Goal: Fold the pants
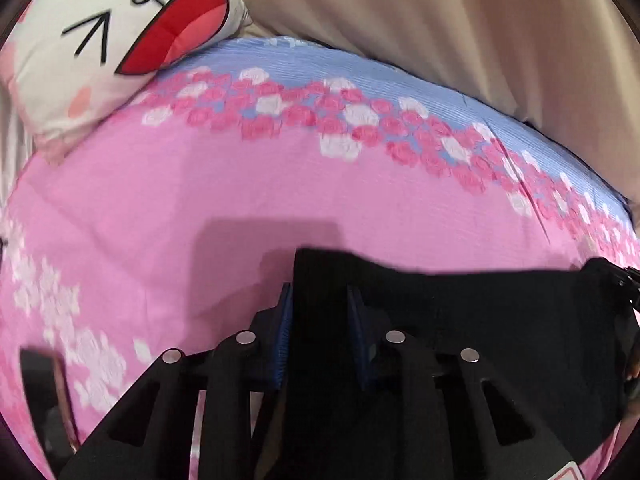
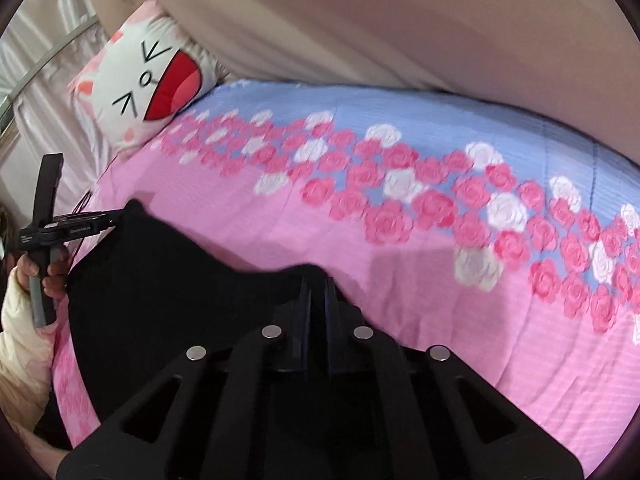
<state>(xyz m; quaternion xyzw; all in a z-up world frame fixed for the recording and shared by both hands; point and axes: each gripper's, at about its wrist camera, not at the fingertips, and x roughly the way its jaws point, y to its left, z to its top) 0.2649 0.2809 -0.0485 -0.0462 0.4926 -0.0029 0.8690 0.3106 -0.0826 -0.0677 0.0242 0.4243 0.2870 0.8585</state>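
Along the near edge of the bed (image 2: 280,248), over the pink flowered cover, we hold the black pants (image 2: 168,280) stretched between both tools. Our left gripper (image 1: 318,300) pinches one end of the cloth, and our right gripper (image 2: 318,284) is clamped on the other, likely so the fabric hangs taut and level for a clean fold. A cat-face pillow (image 2: 148,88) lies at the far corner.

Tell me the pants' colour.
Plain black pants, no pattern visible; clearest in the right wrist view.
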